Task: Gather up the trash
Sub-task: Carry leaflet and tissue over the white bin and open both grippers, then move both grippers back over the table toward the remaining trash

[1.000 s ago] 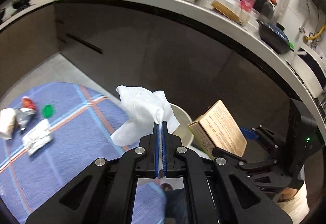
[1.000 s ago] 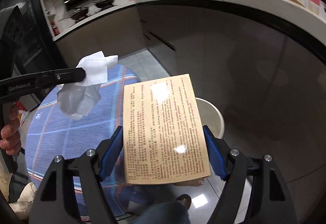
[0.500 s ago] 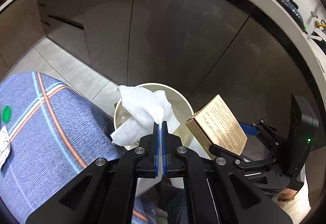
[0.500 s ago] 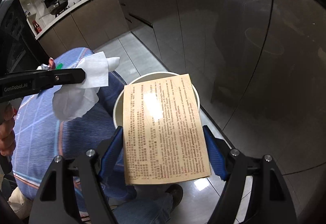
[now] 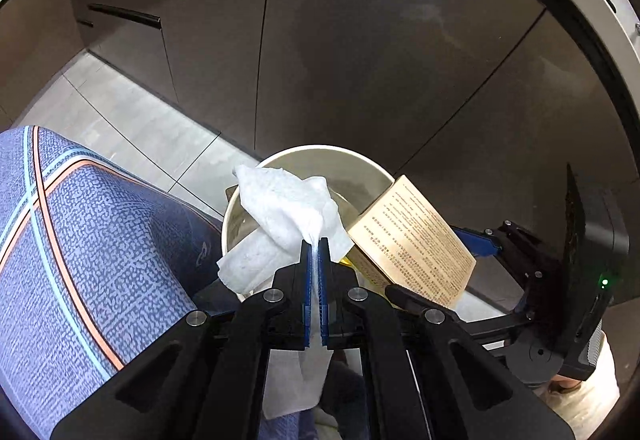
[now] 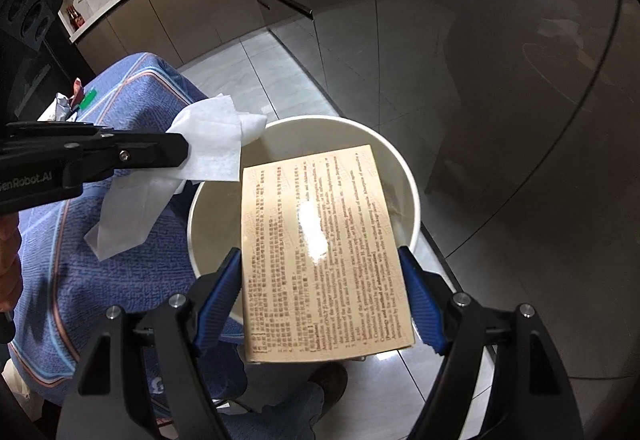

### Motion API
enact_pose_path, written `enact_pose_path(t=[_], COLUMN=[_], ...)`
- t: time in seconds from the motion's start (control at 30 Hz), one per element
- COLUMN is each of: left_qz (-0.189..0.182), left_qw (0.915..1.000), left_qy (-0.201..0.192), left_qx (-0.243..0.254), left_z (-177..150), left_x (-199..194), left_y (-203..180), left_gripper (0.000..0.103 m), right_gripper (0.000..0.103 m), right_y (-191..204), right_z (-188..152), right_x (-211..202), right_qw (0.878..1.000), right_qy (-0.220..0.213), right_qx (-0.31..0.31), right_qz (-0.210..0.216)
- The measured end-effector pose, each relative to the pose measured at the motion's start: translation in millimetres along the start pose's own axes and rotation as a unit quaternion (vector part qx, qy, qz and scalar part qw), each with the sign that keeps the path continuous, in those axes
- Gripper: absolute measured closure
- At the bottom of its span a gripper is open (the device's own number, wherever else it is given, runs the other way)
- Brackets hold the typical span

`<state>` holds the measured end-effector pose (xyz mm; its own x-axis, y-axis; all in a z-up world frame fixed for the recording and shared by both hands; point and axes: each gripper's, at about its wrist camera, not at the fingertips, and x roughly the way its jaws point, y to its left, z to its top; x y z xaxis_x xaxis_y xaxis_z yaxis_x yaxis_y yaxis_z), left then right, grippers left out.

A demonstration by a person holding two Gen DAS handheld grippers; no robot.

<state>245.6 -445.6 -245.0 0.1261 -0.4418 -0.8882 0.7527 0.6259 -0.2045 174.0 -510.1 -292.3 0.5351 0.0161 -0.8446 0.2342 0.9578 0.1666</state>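
Observation:
My left gripper (image 5: 315, 242) is shut on a crumpled white tissue (image 5: 286, 208), held over the near left rim of a round white trash bin (image 5: 320, 151). The tissue also shows in the right wrist view (image 6: 208, 148), hanging from the left gripper (image 6: 185, 149). My right gripper (image 6: 320, 260) is shut on a flat tan cardboard box with printed text (image 6: 320, 248), held above the bin's opening (image 6: 408, 168). The box shows in the left wrist view (image 5: 416, 240) to the right of the tissue.
A table with a blue patterned cloth (image 5: 80, 240) stands left of the bin. More trash, foil wrappers and a green cap (image 6: 89, 97), lies at its far end. Dark cabinet fronts (image 5: 360, 40) rise behind the bin. A tiled floor (image 6: 248, 80) surrounds it.
Both grippers have moved down and forward, away from the table, to over the bin. The bin now looks larger and nearer. Both holds are unchanged.

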Motion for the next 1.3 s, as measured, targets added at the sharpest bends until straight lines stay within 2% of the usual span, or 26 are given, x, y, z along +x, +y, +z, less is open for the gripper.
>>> enact_pose_path(t=[0.07,0.1,0.13,0.2,0.23,0.3,0.43,0.5,0.6,0.63,0.73,0.97,1.3], left_qz=[0.006,0.007,0.008,0.014,0.014,0.015,0.024,0.030,0.031,0.034,0.042,0.060,0.073], left_qw=[1.0000,1.0000,1.0000,0.9998,0.9998,0.9997,0.9994,0.9990,0.9989,0.9987,0.9978,0.9961,0.9916], left_qy=[-0.002,-0.003,-0.003,-0.010,-0.015,-0.015,-0.020,-0.023,-0.027,-0.028,-0.042,-0.054,-0.094], left_qx=[0.000,-0.001,-0.003,-0.007,-0.008,-0.010,-0.017,-0.022,-0.024,-0.025,-0.031,-0.035,-0.050], left_z=[2,3,4,6,6,7,9,9,8,8,7,-1,-15], left_x=[3,5,6,6,6,7,8,7,5,3,-6,-34,-95], left_y=[3,5,6,9,10,13,19,20,23,23,25,22,24], left_gripper=[0.096,0.088,0.074,0.054,0.053,0.052,0.036,0.030,0.026,0.019,0.011,0.008,0.008], right_gripper=[0.026,0.025,0.025,0.016,0.013,0.011,0.011,0.008,0.006,0.004,0.003,0.003,0.003], right_y=[1,0,0,-1,1,3,4,4,3,4,5,14,45], right_z=[1,1,0,-4,-4,-6,-8,-9,-12,-12,-11,-9,-1], right_x=[7,8,10,12,13,15,15,14,10,9,2,-18,-75], right_qw=[1.000,1.000,1.000,1.000,1.000,0.999,0.999,0.999,0.999,0.999,0.999,0.999,0.997], right_qy=[0.005,0.007,0.010,0.014,0.013,0.011,0.012,0.009,0.006,0.004,-0.003,-0.011,-0.055], right_qx=[-0.005,-0.007,-0.011,-0.021,-0.027,-0.043,-0.048,-0.046,-0.043,-0.042,-0.040,-0.039,-0.053], right_qz=[-0.001,-0.001,-0.001,-0.003,-0.006,-0.012,-0.010,-0.012,-0.013,-0.013,-0.011,-0.015,-0.011])
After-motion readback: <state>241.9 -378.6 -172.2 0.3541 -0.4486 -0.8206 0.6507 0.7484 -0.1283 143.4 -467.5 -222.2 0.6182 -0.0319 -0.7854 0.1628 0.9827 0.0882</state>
